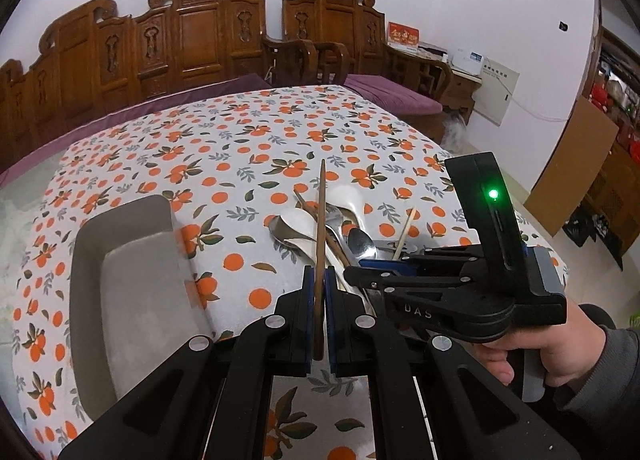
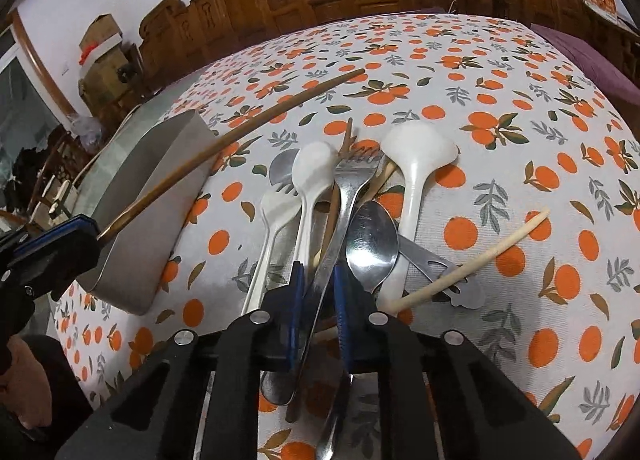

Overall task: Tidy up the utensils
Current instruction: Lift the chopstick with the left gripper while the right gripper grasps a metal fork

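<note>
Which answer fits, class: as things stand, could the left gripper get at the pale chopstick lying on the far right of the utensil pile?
Probably not yet. The left gripper is shut on a dark chopstick, so its jaws are taken. The right gripper also sits between it and the pale chopstick, over the pile.

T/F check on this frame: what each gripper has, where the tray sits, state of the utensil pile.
1. The left gripper is shut on a dark brown chopstick. True.
2. The right gripper has a white plastic spoon between its fingers. False: the metal fork handle runs between them.
3. The grey tray already holds utensils. False: it looks empty.
4. The pale chopstick lies on the pile's right edge in the right wrist view. True.
5. The white ladle stands upright. False: it lies flat.
</note>
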